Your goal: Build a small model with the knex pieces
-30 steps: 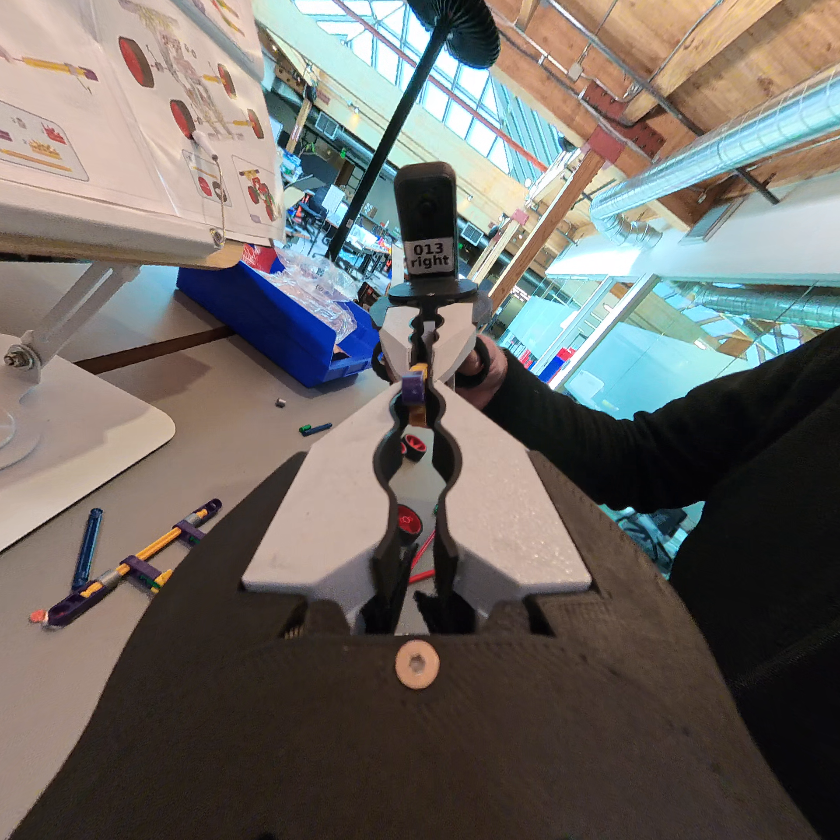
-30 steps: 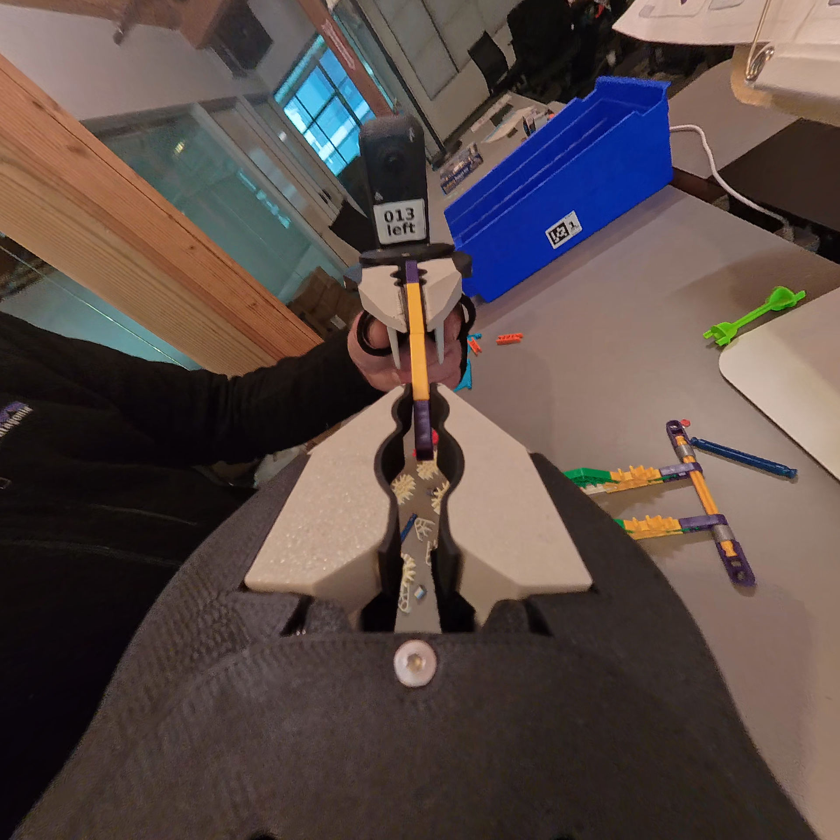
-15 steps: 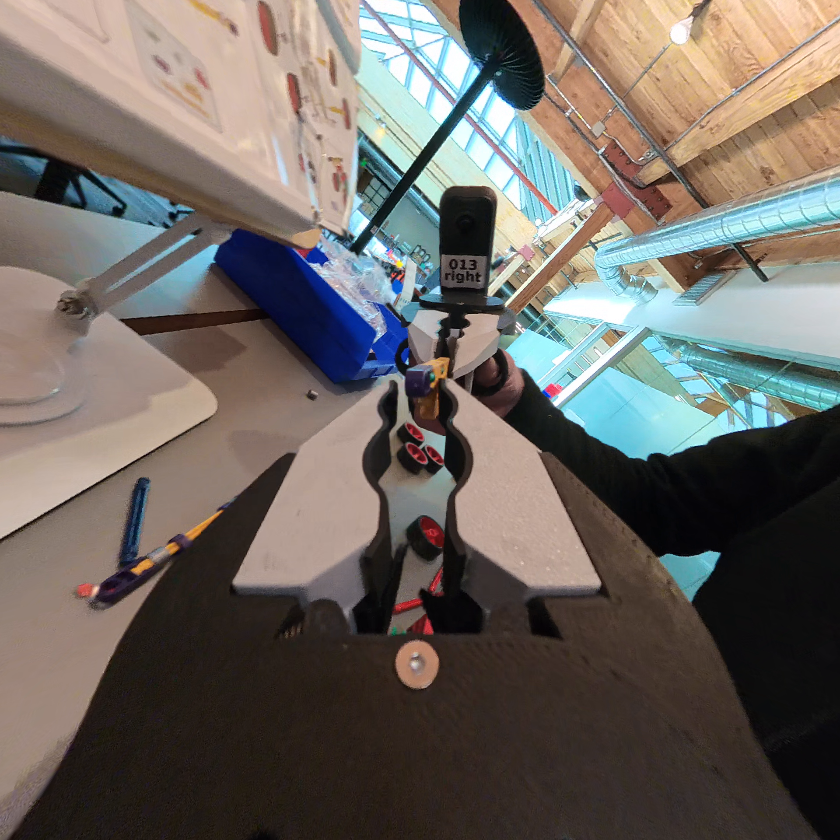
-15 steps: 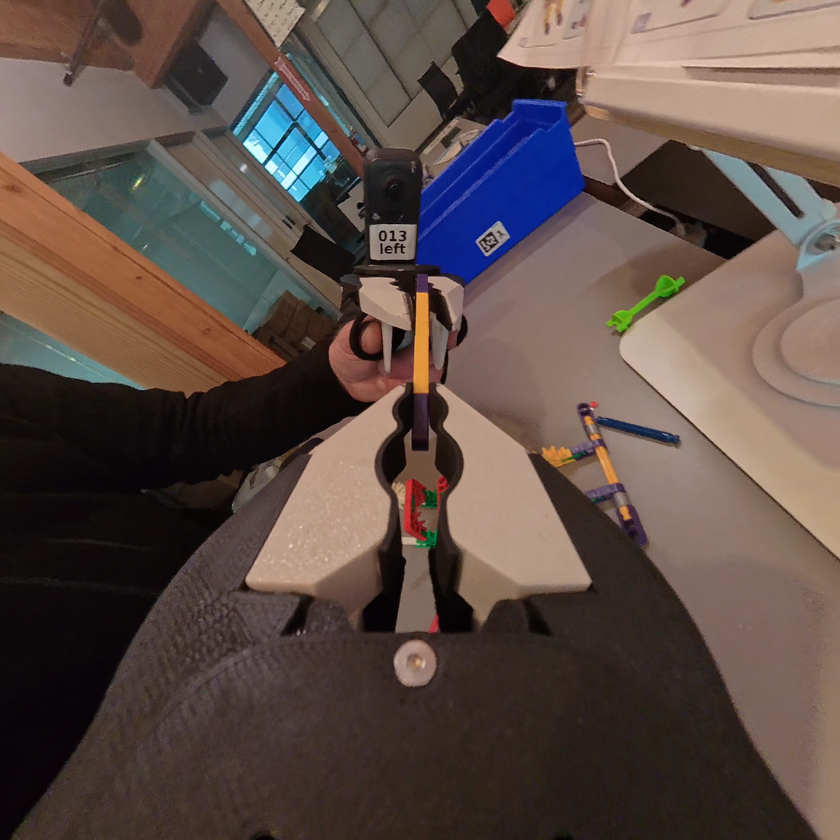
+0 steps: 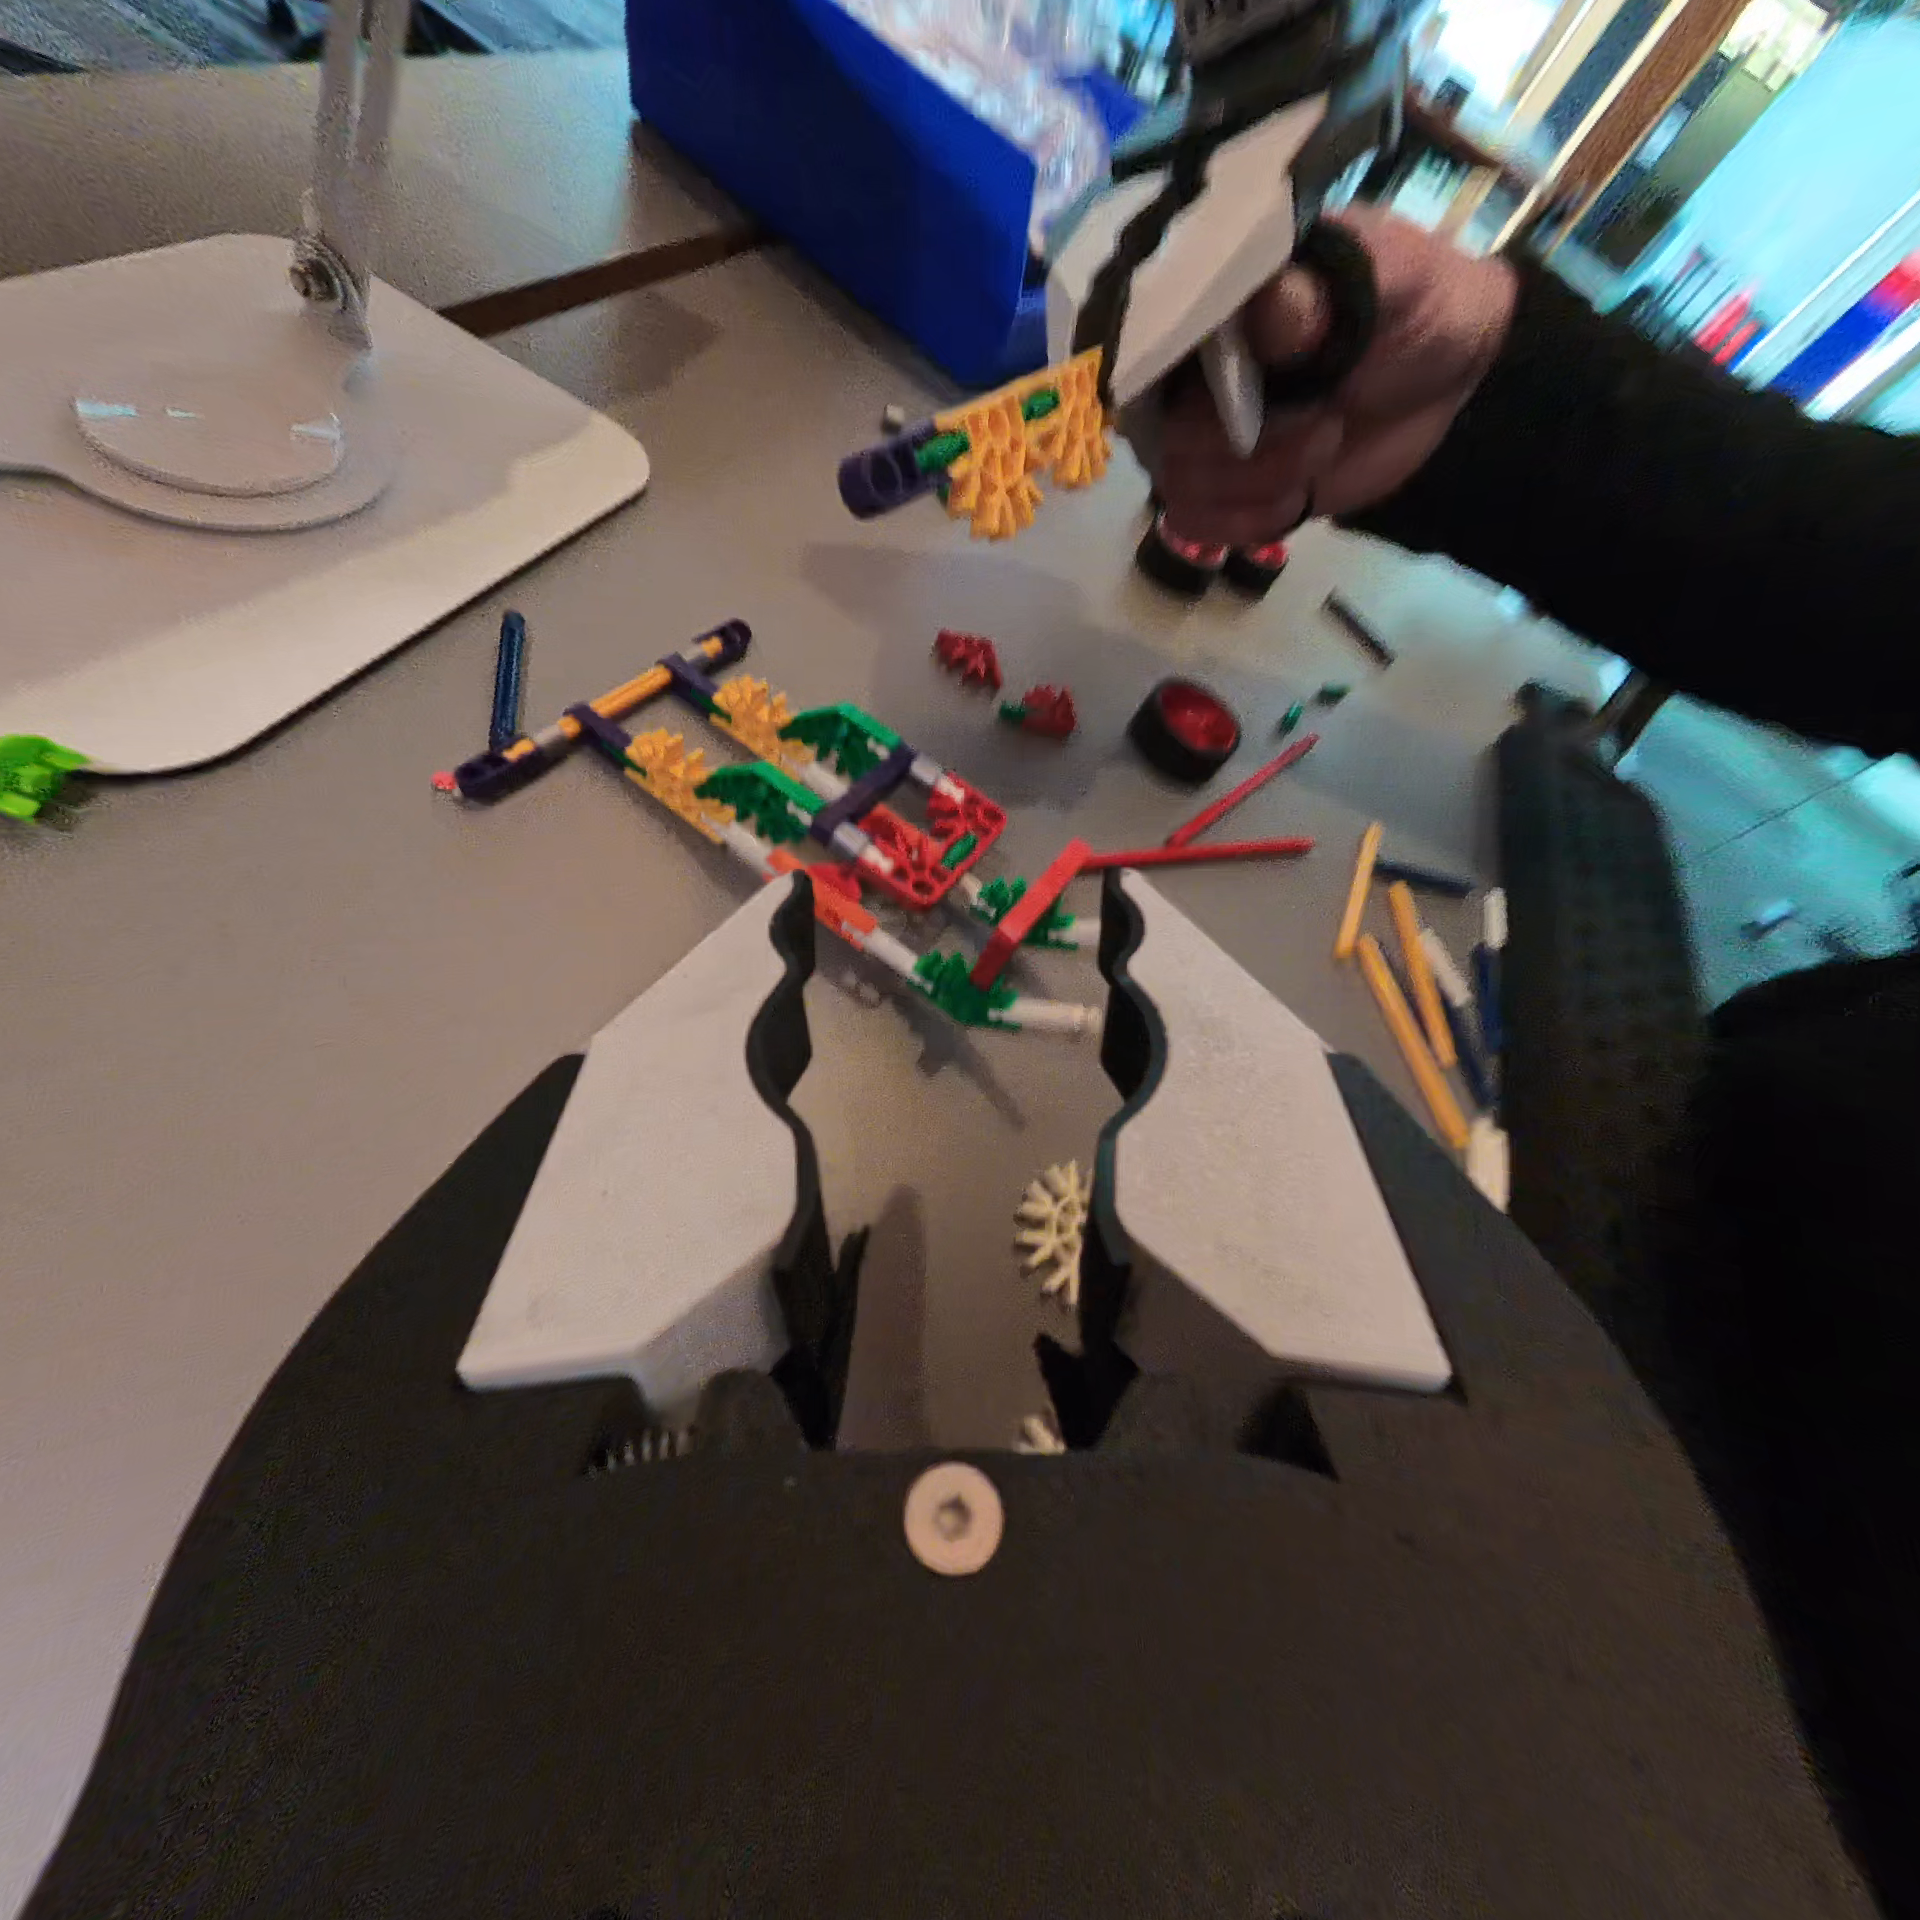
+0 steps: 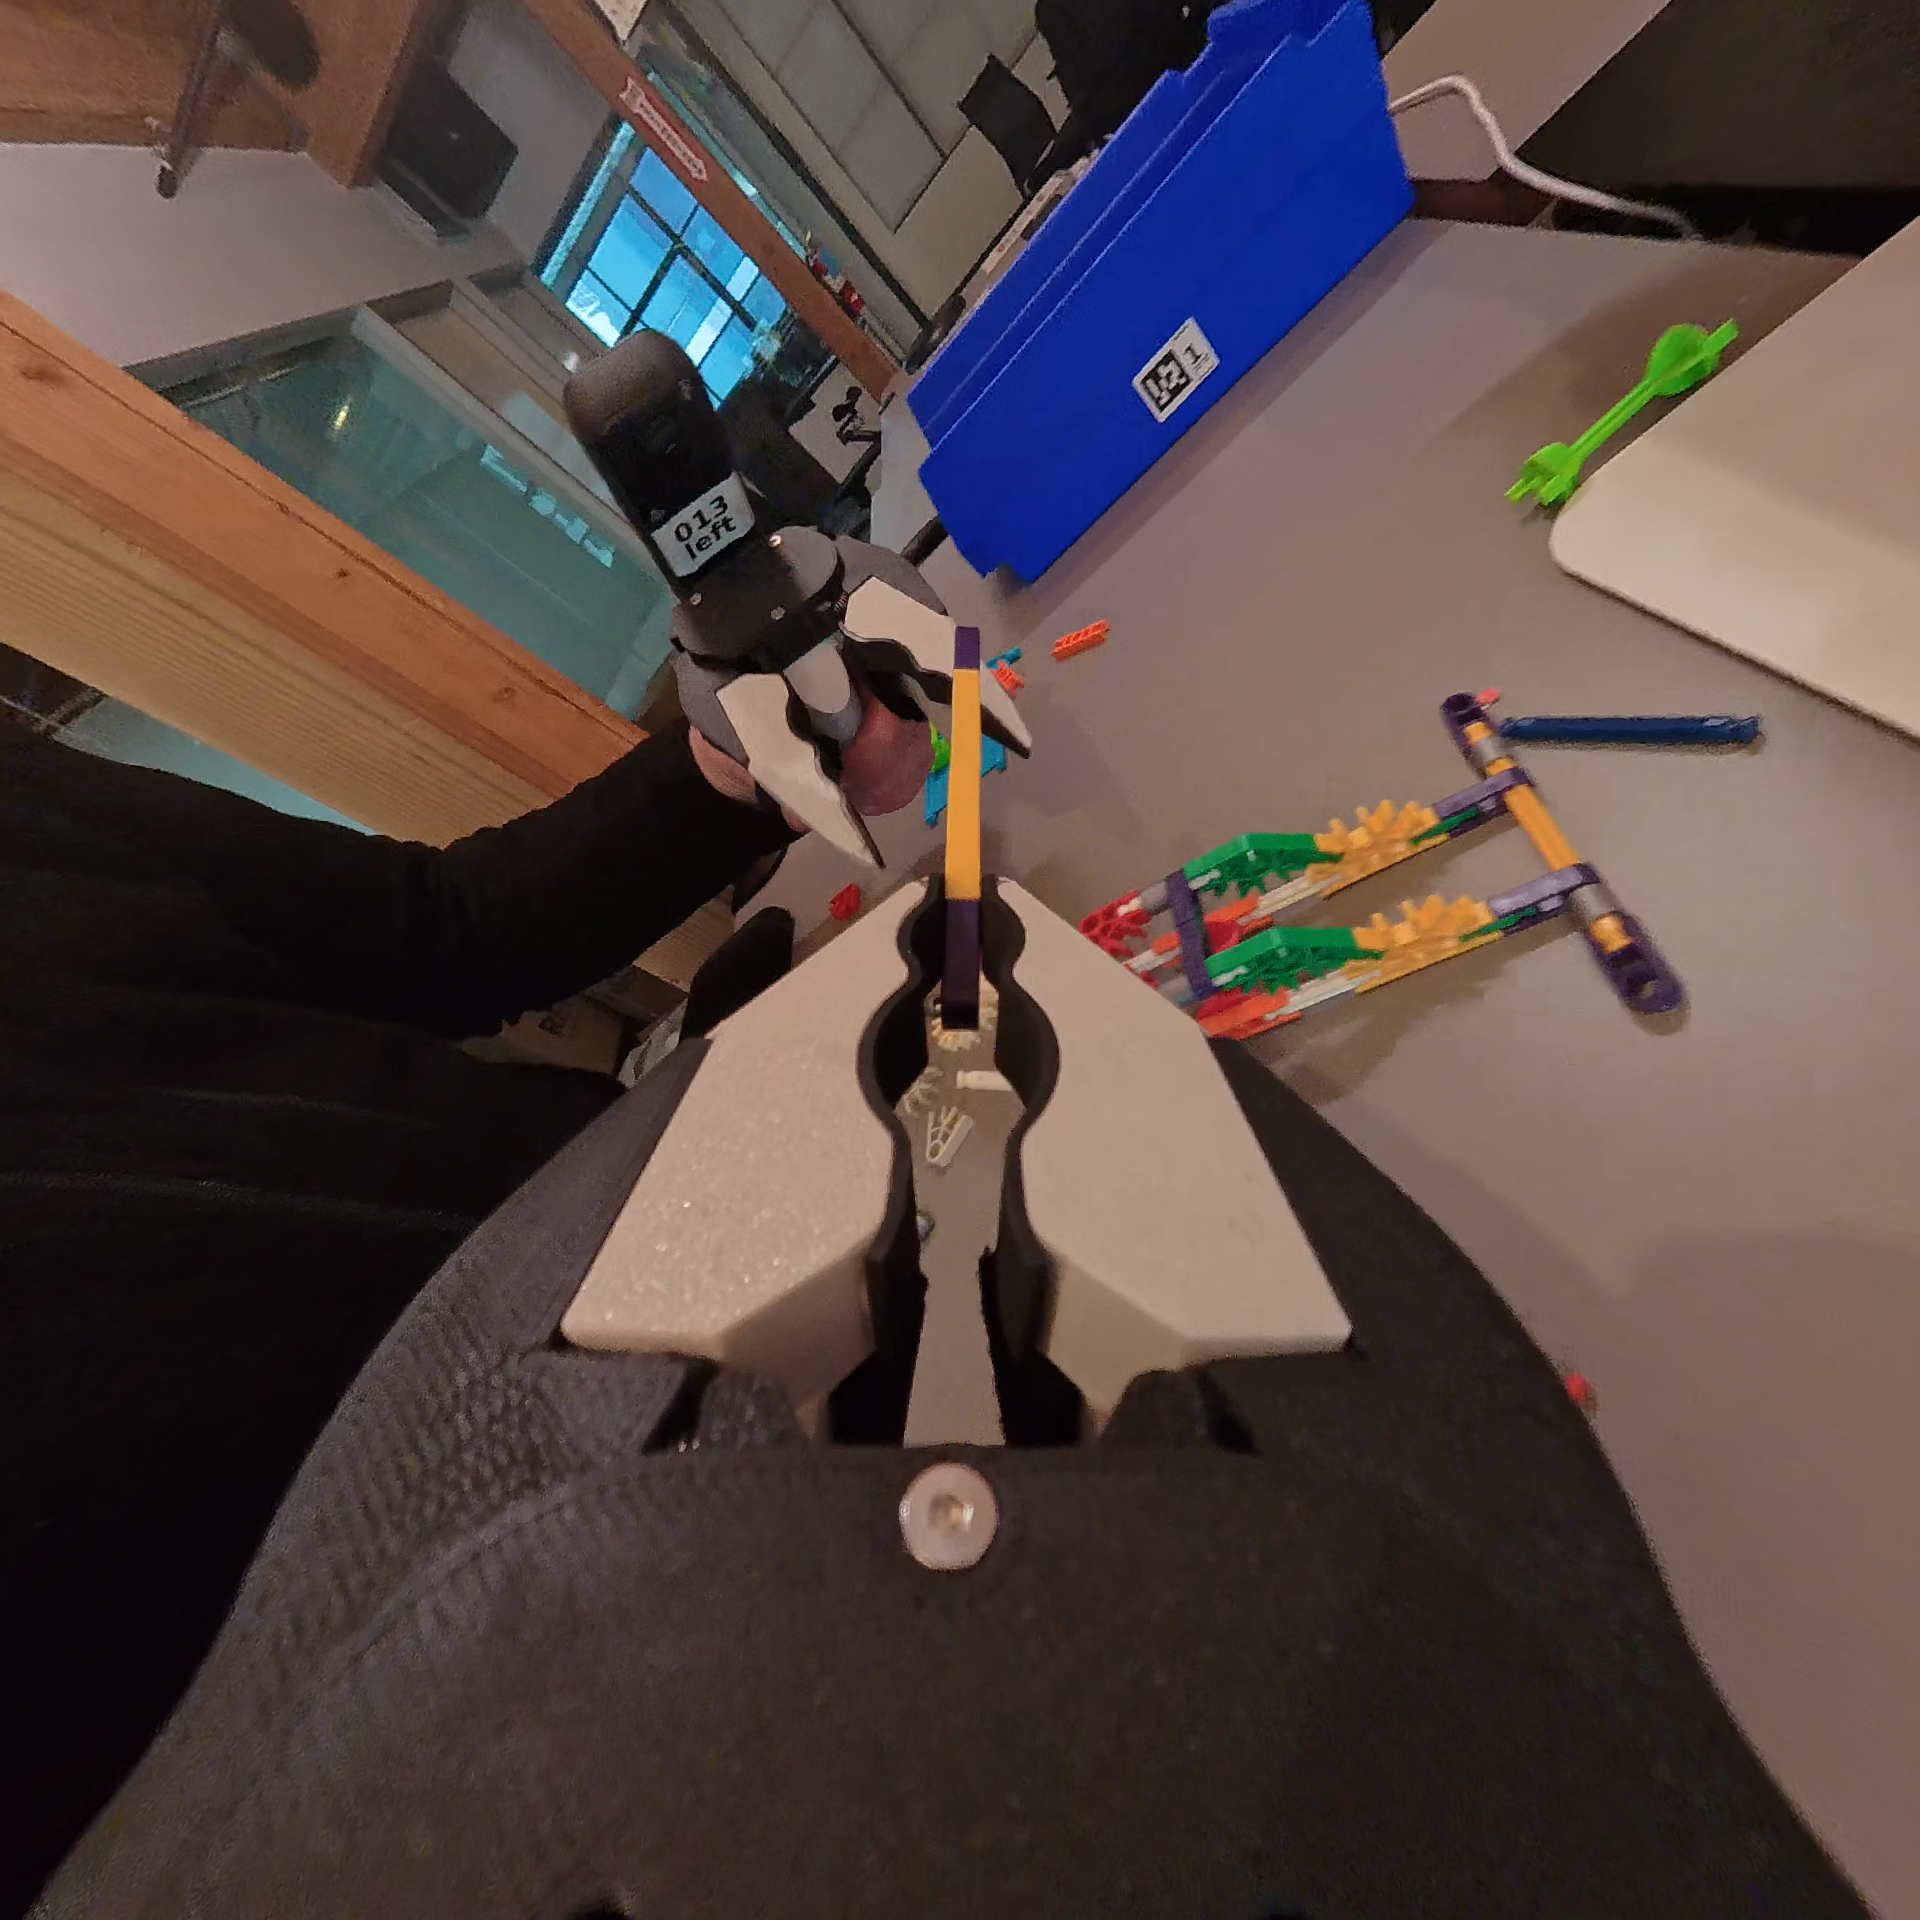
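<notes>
Here the left gripper [image 5: 951, 904] hung spread and empty above the frame [image 5: 790, 790] mid-picture; the right gripper's [image 6: 961, 883] fingers pinched a rod piece [image 6: 963, 769].

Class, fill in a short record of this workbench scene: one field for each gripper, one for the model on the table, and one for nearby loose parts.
left gripper: jaws open, empty, above the grey table
right gripper: jaws shut on a small yellow and purple rod piece
model: multicoloured rod-and-connector frame lying flat
loose parts: black and red wheel, red rods, white connector
</notes>
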Demonstrator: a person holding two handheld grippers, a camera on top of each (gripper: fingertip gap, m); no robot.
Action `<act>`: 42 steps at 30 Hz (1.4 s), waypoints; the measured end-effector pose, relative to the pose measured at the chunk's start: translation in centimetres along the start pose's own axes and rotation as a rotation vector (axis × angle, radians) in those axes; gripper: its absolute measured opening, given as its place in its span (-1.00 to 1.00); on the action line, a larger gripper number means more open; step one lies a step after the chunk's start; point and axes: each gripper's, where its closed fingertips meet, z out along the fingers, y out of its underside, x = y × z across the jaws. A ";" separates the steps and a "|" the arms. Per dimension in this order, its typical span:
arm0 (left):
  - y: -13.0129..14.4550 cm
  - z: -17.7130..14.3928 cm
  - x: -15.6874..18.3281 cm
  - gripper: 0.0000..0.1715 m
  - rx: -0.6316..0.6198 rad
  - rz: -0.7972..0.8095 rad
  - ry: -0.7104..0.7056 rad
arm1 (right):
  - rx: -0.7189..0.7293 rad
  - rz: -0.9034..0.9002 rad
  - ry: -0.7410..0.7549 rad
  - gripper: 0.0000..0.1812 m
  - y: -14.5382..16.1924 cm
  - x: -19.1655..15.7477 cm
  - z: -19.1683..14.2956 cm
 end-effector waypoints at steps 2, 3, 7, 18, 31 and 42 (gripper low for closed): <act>2.0 0.2 0.9 -0.26 -0.072 0.144 -0.075 | -0.026 -0.011 0.002 -0.97 1.6 -0.8 0.6; 2.8 0.3 0.8 -0.24 -0.107 0.217 -0.131 | -0.045 -0.032 0.014 -0.97 2.4 -1.1 1.0; 4.5 0.9 1.4 -0.05 -0.159 0.380 -0.235 | -0.083 -0.175 0.063 -0.98 5.1 -2.7 2.6; 3.8 1.7 1.7 -0.04 -0.216 0.762 -0.403 | -0.115 -0.737 0.360 -0.97 7.7 -3.0 4.3; 4.8 1.6 2.3 -0.92 -0.245 1.046 -0.515 | -0.284 -1.226 0.599 -0.96 10.0 -2.7 5.6; 5.0 2.3 2.2 -0.54 -0.221 1.064 -0.573 | -0.278 -1.321 0.643 -0.97 10.8 -1.8 5.9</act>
